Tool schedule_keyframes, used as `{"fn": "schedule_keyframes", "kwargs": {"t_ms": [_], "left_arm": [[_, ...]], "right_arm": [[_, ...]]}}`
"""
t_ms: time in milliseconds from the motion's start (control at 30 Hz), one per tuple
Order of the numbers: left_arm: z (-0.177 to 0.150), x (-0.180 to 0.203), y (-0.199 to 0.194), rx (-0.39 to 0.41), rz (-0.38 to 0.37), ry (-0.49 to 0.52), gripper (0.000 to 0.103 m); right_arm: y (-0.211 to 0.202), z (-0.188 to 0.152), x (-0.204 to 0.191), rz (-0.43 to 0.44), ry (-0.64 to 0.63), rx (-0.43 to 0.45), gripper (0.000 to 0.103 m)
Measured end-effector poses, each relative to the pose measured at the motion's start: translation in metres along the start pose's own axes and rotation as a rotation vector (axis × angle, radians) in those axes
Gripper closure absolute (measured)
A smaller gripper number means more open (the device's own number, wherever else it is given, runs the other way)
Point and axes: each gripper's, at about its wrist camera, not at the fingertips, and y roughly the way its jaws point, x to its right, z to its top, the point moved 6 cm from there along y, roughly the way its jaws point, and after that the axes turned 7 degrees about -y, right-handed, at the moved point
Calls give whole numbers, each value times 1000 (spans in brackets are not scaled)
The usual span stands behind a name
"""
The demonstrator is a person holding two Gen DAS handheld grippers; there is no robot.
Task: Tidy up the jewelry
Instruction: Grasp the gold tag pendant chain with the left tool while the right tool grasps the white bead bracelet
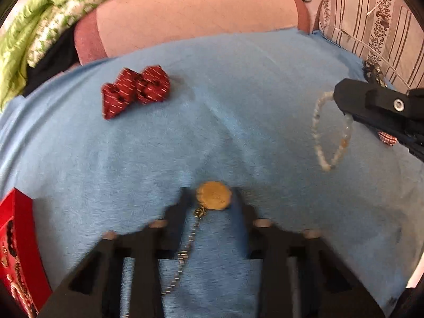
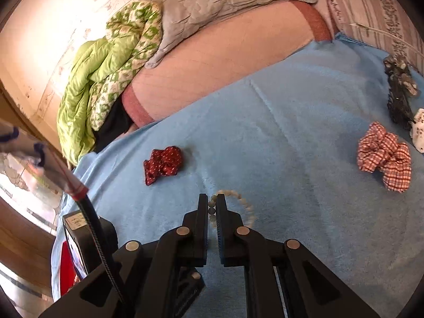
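You had a light blue blanket [image 2: 278, 132] over the bed, bearing a dark red scrunchie [image 2: 163, 163], a red-checked scrunchie [image 2: 384, 159] and a black hair accessory [image 2: 398, 92].

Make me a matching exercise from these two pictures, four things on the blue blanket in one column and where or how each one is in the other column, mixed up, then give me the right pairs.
Things
1. gold pendant
2. bead bracelet
3. dark red scrunchie
4. red checked scrunchie

Place or state
A. lies alone on the blanket, far from both grippers
B. between the left gripper fingers, its chain trailing back
C. dangles from the shut right gripper
D. lies next to a black hair piece

Pairs: 1-B, 2-C, 3-A, 4-D
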Motion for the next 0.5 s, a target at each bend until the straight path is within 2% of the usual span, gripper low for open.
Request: {"fn": "schedule_keyframes", "kwargs": {"t_ms": [100, 300, 500], "left_arm": [[-9, -11, -13, 22, -51, -35, 80], [-23, -29, -60, 84, -91, -73, 80], [-23, -47, -113, 186, -79, -101, 80]], "right_arm": [[1, 0, -4, 14, -5, -2, 96], [0, -2, -22, 40, -54, -2, 97], [-1, -13, -49, 95, -128, -12, 97]]}}
